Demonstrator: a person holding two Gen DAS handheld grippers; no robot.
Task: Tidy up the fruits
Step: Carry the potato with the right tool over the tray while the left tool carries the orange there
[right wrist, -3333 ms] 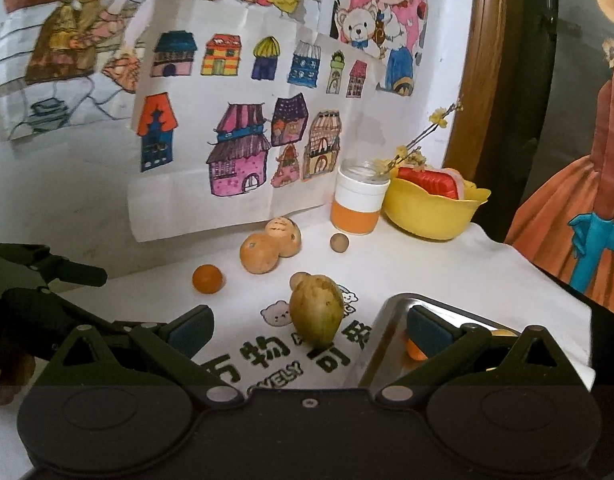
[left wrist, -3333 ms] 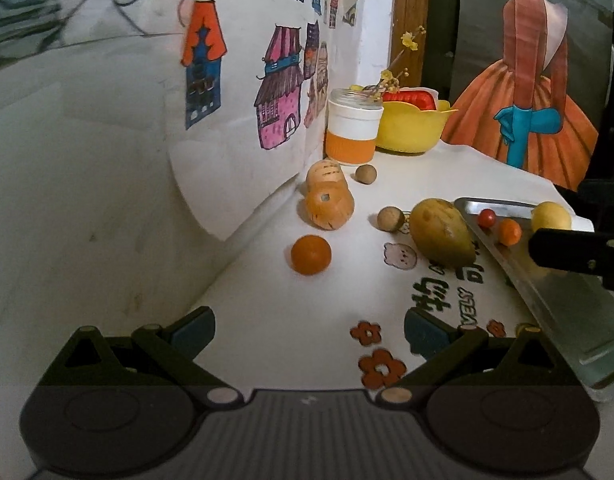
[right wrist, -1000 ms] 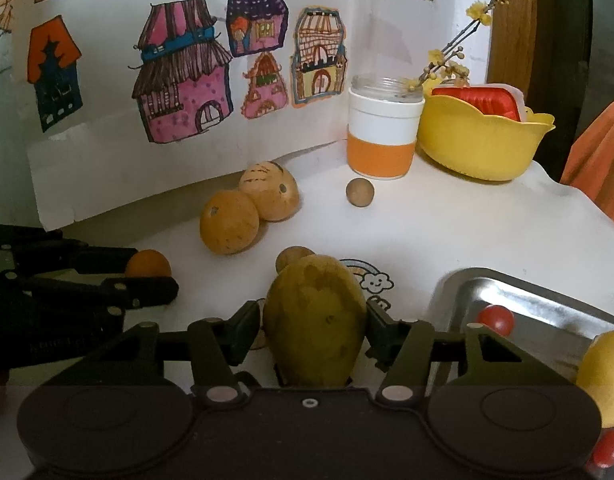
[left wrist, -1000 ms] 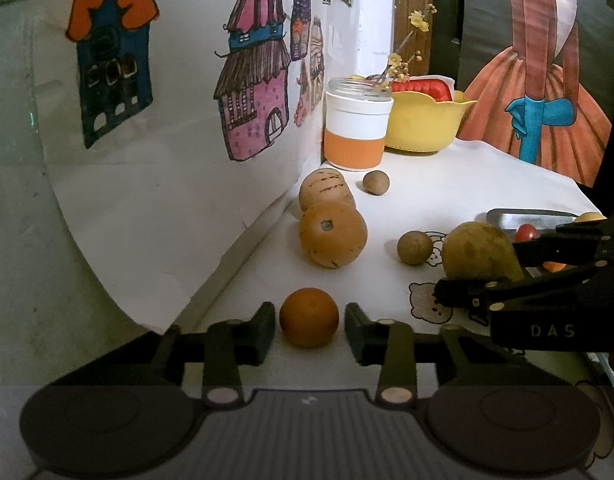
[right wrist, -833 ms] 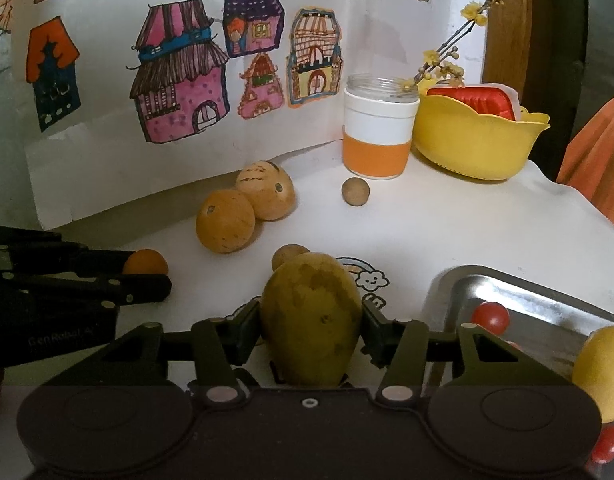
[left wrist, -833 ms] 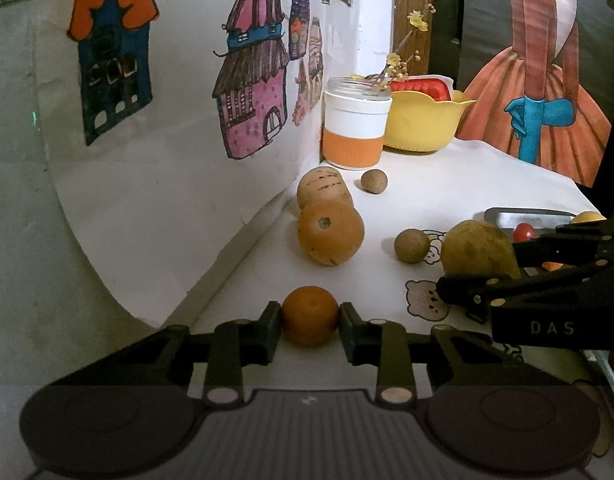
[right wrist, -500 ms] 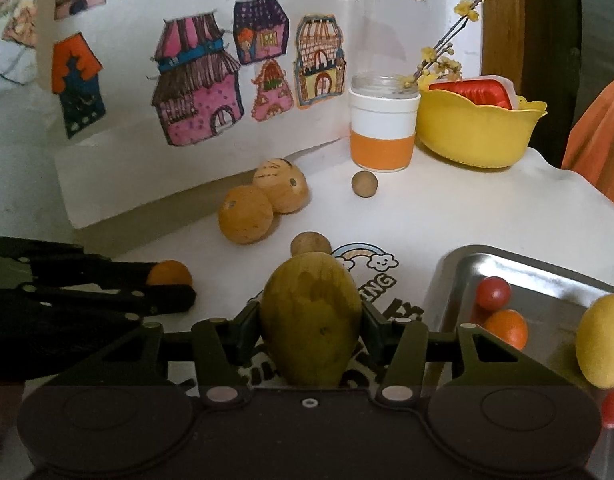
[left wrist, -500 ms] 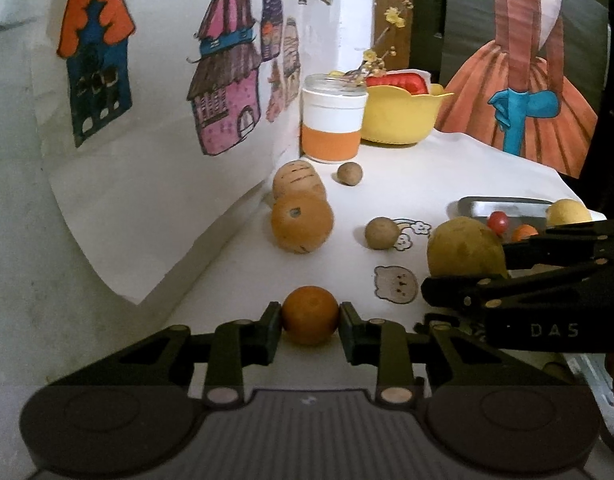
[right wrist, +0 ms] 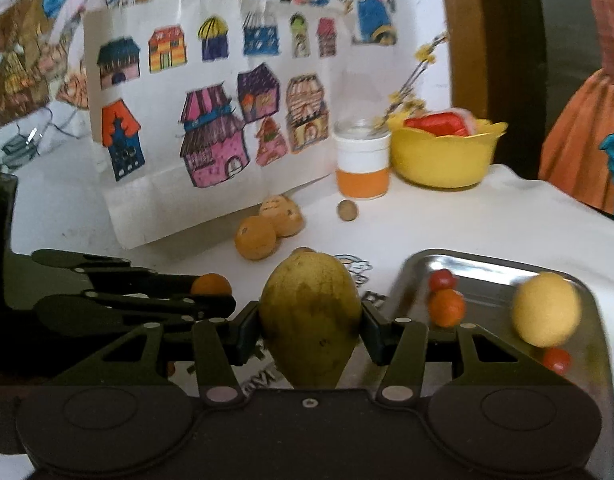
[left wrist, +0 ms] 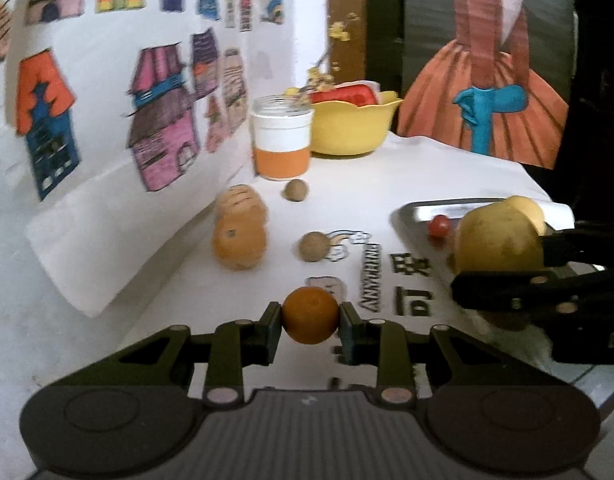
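My left gripper (left wrist: 310, 322) is shut on a small orange (left wrist: 310, 314), held above the white tablecloth. My right gripper (right wrist: 311, 328) is shut on a yellow-green mango (right wrist: 311, 316), lifted just left of the steel tray (right wrist: 503, 268). In the left wrist view the mango (left wrist: 497, 240) and right gripper (left wrist: 507, 276) hang at the right, in front of the tray (left wrist: 423, 210). The tray holds a lemon (right wrist: 546, 309), a small orange (right wrist: 447, 307) and red cherry tomatoes (right wrist: 442, 279). Two tan round fruits (left wrist: 239, 236) and two small brown balls (left wrist: 314, 246) lie on the cloth.
An orange-and-white jar (left wrist: 282, 142) and a yellow bowl (left wrist: 353, 130) with a red item stand at the back. A paper sheet of drawn houses (right wrist: 211, 136) leans against the wall on the left. The table's right edge lies beyond the tray.
Both grippers closed on their fruits and have lifted them off the cloth. The view has risen and pulled back; the mango now hangs nearer the tray.
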